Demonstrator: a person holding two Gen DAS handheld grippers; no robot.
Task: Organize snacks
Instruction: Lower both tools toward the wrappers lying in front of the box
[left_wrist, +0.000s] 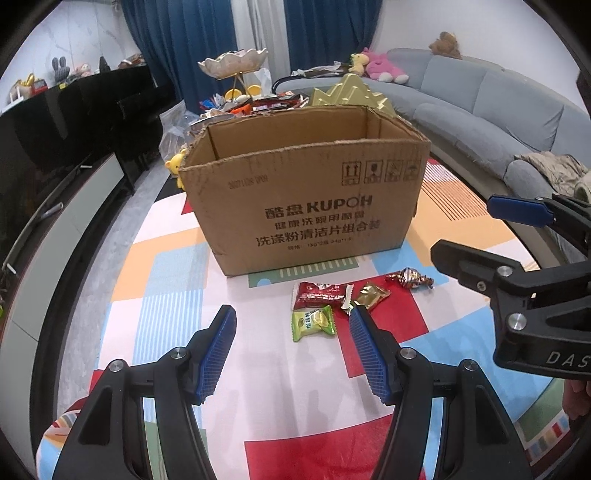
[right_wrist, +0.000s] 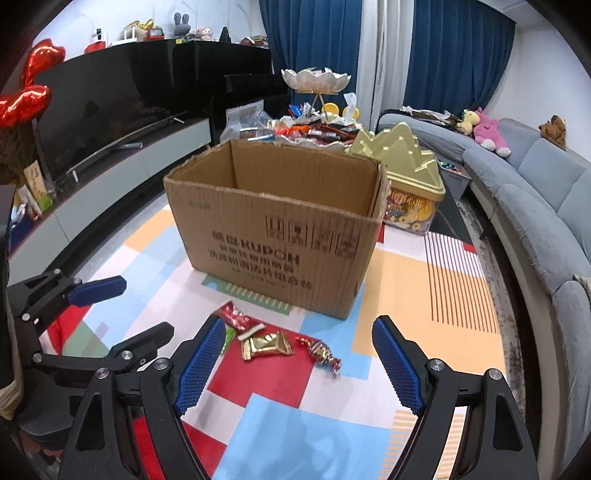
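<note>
Both grippers are wide open and hold nothing; the left gripper (left_wrist: 291, 339) hangs over the green snack (left_wrist: 313, 323); the right gripper (right_wrist: 299, 354) is near the gold snack (right_wrist: 266, 344); the box (left_wrist: 306, 206) sits just behind on the mat (left_wrist: 166, 280).

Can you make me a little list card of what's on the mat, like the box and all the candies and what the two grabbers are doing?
box: open cardboard box standing upright on the colourful mat
snacks in front of box: red packet, green packet, gold packet, twisted-wrapper candy
snack state: all four lying loose on the mat, outside the box
left hand-held gripper: open, holding nothing
right hand-held gripper: open, holding nothing
behind box: gold mountain-shaped tin
</note>
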